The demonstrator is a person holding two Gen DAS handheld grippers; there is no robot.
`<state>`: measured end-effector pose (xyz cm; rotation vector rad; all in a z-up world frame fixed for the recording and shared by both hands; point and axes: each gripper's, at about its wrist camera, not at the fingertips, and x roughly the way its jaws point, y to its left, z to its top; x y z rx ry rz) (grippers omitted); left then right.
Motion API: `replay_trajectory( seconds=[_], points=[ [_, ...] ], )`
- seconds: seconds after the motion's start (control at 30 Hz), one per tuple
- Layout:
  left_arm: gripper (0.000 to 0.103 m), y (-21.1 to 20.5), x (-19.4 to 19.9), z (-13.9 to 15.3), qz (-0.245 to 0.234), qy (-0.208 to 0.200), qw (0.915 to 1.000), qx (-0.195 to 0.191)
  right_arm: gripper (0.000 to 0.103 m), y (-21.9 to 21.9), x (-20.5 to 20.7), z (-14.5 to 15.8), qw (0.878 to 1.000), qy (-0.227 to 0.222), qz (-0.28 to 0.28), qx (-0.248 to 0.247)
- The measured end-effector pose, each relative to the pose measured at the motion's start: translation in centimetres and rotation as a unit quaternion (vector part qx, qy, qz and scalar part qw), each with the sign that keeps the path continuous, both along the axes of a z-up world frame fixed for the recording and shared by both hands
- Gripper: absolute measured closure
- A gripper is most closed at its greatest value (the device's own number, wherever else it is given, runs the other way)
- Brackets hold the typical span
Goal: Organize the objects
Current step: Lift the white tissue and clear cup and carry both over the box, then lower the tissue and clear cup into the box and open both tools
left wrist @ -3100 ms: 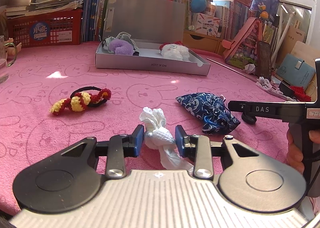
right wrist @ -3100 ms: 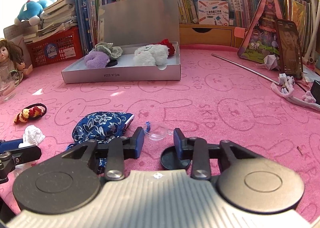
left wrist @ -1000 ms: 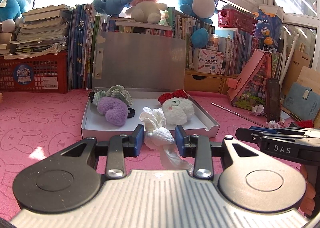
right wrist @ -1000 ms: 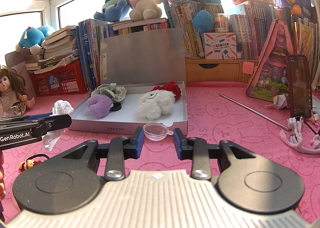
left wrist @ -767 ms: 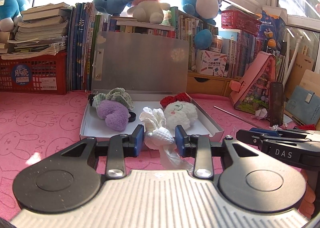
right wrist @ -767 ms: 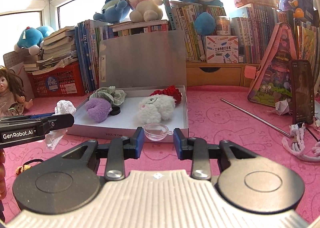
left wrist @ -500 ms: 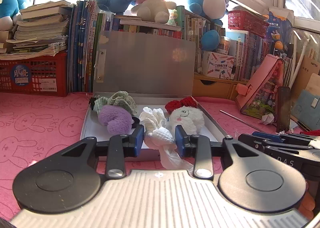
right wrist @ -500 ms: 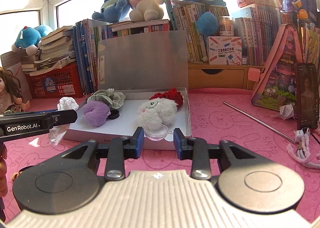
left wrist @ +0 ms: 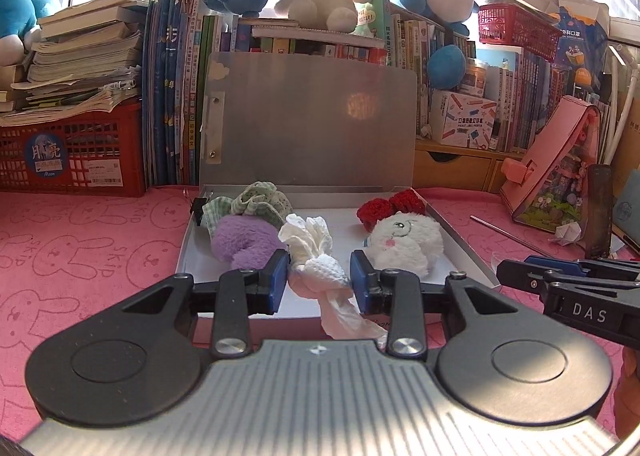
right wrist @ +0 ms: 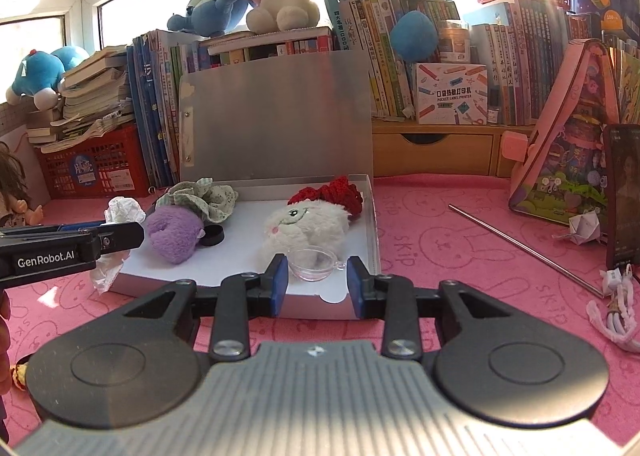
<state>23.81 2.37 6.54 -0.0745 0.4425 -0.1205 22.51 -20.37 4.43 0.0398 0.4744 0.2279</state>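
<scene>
Left wrist view
Left tongs (left wrist: 319, 279): clenched on a white knotted cloth (left wrist: 318, 268), its tail hanging below the blue pads.
Cloth's place: held above the near edge of the open silver box (left wrist: 460, 244) on the pink worktop (left wrist: 80, 256).
In the box: purple plush (left wrist: 244, 240) at left, white plush toy (left wrist: 404, 242) at right, red crochet piece (left wrist: 390, 207) behind it.
Right tongs (left wrist: 516, 268): at the right edge.

Right wrist view
Right tongs (right wrist: 317, 282): grasping a small clear cup (right wrist: 314, 264).
Cup's place: over the box's near right corner, in front of the white plush toy.
</scene>
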Motion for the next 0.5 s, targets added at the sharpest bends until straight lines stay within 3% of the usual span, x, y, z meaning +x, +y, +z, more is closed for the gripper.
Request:
replay_trajectory(
  seconds=[0.5],
  points=[
    [0.063,0.1,4.8,-0.7,-0.022,0.036,0.9985,-0.035,0.066,0.1,2.8,-0.3,1.000,0.014,-0.014,-0.006]
  ],
)
